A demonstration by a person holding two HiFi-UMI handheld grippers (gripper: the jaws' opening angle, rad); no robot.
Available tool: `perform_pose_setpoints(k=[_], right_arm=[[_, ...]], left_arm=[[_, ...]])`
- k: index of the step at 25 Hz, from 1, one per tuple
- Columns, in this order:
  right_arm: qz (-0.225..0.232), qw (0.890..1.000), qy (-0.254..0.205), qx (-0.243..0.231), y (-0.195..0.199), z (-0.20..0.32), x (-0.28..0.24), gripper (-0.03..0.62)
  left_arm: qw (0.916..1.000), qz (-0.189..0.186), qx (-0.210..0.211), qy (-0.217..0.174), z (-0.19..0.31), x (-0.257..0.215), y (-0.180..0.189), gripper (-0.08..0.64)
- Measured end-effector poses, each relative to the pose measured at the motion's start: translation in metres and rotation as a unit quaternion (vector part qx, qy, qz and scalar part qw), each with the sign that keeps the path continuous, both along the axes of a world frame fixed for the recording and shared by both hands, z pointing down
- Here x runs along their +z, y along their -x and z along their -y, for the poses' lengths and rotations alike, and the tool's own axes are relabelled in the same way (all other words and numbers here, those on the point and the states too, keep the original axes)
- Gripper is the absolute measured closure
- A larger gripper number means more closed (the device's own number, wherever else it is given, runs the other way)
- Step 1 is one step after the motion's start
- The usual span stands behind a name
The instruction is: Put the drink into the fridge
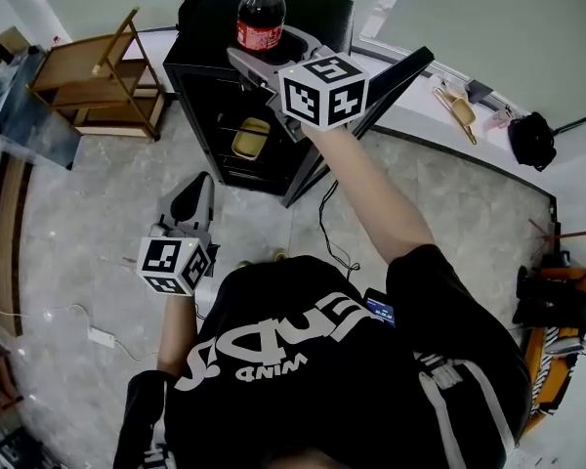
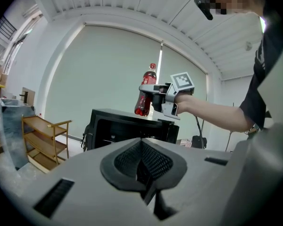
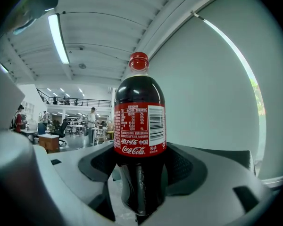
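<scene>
Now the right tool (image 1: 273,64) is clamping the upright dark plastic cola bottle with red cap (image 1: 261,13) above the small black fridge (image 1: 197,91). Its open front is lying below, nearer. The left tool (image 1: 195,195), jaws together and empty, is hanging farther off.

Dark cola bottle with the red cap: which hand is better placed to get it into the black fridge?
Right. The right gripper is clamped on the dark cola bottle with the red cap, holding it just above the black fridge. The left gripper hangs low, shut and empty, farther from it.
</scene>
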State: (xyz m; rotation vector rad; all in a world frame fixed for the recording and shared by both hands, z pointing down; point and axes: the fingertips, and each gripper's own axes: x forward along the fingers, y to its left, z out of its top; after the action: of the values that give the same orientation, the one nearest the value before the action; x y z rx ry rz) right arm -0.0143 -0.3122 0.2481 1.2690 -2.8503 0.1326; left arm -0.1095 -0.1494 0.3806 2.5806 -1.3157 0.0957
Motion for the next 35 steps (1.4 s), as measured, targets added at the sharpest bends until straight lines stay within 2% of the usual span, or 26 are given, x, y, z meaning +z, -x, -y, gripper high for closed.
perform_pose_setpoints(k=[6, 13, 16, 19, 24, 35], right_arm=[[0.016, 0.999, -0.028, -0.002, -0.009, -0.043, -0.005, 0.267], [0.035, 0.999, -0.031, 0.010, -0.018, -0.068, 0.032, 0.267], [0.044, 0.999, -0.031, 0.007, -0.019, -0.077, 0.056, 0.267], [0.034, 0.999, -0.028, 0.006, -0.018, -0.082, 0.085, 0.267], [0.019, 0.999, -0.028, 0.002, -0.008, -0.088, 0.135, 0.266], [0.007, 1.000, -0.018, 0.008, 0.010, -0.095, 0.244, 0.267]], left_arm=[[0.9999, -0.002, 0.012, -0.001, -0.008, -0.001, -0.011, 0.552], [1.0000, 0.001, 0.008, 0.004, -0.010, -0.002, -0.008, 0.552], [0.9999, 0.001, 0.010, 0.005, -0.011, 0.003, -0.008, 0.552], [0.9999, -0.004, 0.014, 0.002, -0.008, 0.015, -0.009, 0.552], [0.9997, -0.016, 0.015, 0.002, -0.003, 0.046, -0.006, 0.552], [0.9997, -0.014, 0.018, -0.003, 0.009, 0.111, 0.006, 0.552]])
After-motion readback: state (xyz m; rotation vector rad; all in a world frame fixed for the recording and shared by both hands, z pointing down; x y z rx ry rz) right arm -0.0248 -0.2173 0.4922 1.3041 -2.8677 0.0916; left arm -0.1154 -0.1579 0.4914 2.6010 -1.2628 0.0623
